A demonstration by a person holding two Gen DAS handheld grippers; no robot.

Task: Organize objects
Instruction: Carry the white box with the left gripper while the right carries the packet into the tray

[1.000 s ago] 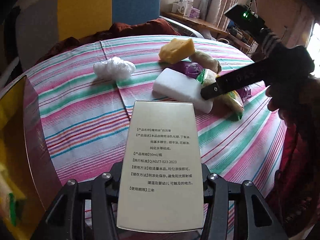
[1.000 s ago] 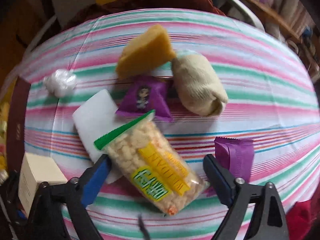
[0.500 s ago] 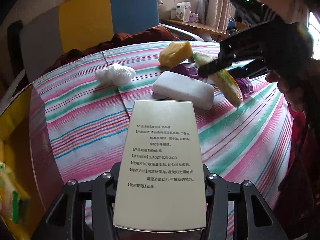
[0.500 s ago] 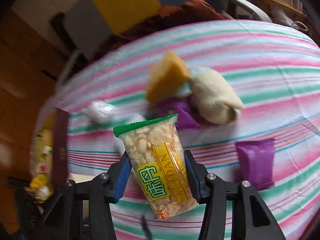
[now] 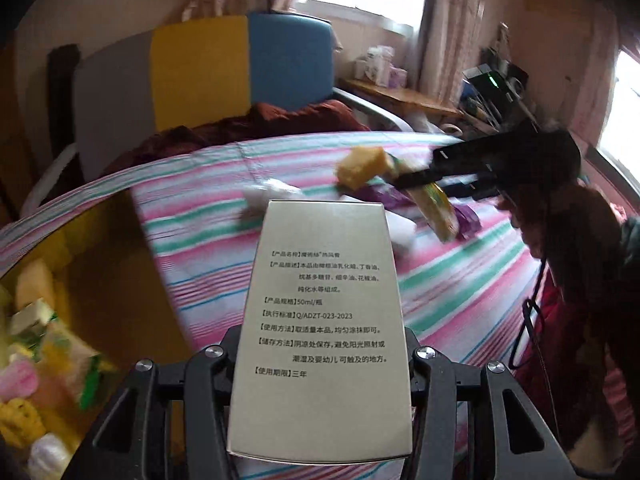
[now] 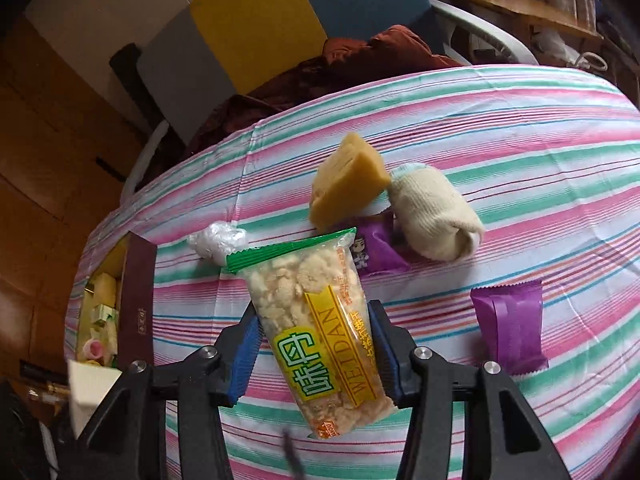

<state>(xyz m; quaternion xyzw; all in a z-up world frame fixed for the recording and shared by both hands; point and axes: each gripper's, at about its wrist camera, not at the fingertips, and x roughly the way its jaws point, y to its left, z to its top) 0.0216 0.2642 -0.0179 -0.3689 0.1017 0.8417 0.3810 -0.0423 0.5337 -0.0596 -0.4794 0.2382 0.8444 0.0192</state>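
Both grippers loaded, mid-carry step of the tidy-up.

Left gripper [image 5: 320,364]: partly closed, clamped on pale carton [image 5: 322,336] by its two long sides, printed face toward camera, clear of striped cloth [image 5: 208,240]. Right gripper [image 6: 314,344]: jaws just closed from wide open, blue pads [image 6: 245,354] now pinching snack bag [image 6: 316,324] at mid-length, green sealed end pointing away, bag lifted off the cloth. Same bag seen from left view as yellow pack [image 5: 438,212] hanging from the black tool.

Landmark = storage box [image 6: 138,292] at left edge of cloth, open, already part full of small packets. Relative to box: plastic wad [image 6: 218,240] nearest, just to its right; yellow sponge [image 6: 346,180] further right, leaning on rolled sock [image 6: 434,220]; purple sachet [image 6: 376,250] under those two; second purple wrapper [image 6: 508,324] furthest from box. White block [image 5: 396,230] behind carton, mostly hidden.

Judged step: two items picked, not yet dropped; five or six left on cloth, so roughly midway.

Next move likely needs: swing both toward box, carton first since already closest, get above opening before releasing. One at a time, to avoid the tools colliding over the narrow opening. Bag grip looked slightly skewed; could slip if swung fast.
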